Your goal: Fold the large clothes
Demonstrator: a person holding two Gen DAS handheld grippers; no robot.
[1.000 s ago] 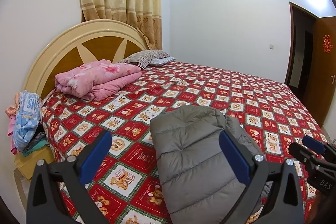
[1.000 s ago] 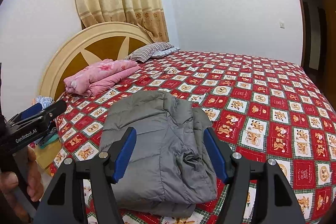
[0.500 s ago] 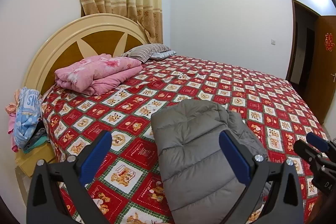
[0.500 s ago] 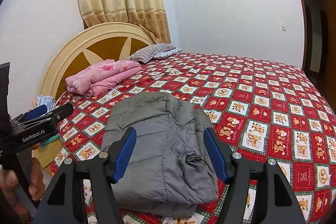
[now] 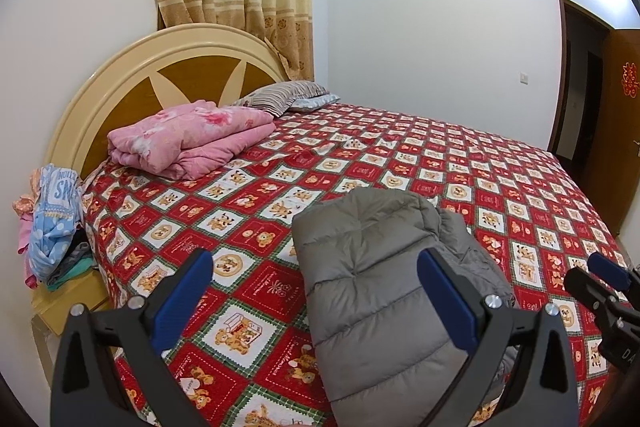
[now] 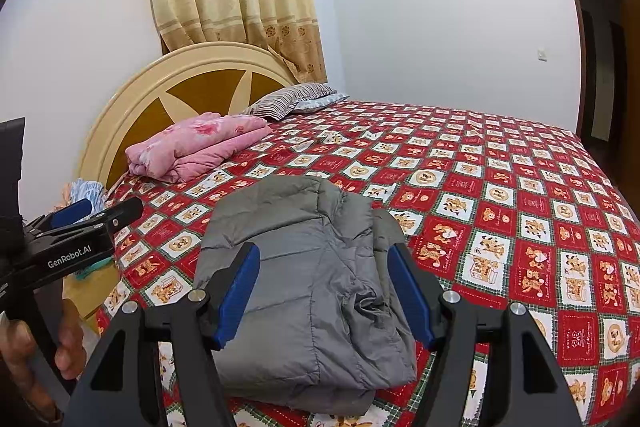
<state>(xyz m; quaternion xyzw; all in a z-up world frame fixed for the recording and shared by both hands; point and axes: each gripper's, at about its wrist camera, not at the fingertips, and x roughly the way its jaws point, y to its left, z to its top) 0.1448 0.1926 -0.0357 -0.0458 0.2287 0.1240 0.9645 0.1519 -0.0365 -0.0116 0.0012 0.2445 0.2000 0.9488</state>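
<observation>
Judging from how it lies, the grey padded jacket (image 6: pixel 308 283) is already folded into a compact rectangular bundle on the bed (image 6: pixel 500 195), so the folding itself looks done or close to it. One crumpled bit of fabric bulges out at the bundle's right edge and may want tucking or smoothing. Whether other large clothes remain to be folded cannot be told.

Neither gripper holds anything. The right gripper (image 6: pixel 326 291) hangs with its jaws spread, empty, pointed down toward the jacket, which lies just ahead of and below it, framed between its two blue pads without touching them. The left gripper (image 5: pixel 316 301) is also wide open and empty. From it the jacket lies ahead and toward its right finger, while bare bedspread shows ahead of its left finger. Both grippers hover clear of the fabric.
</observation>
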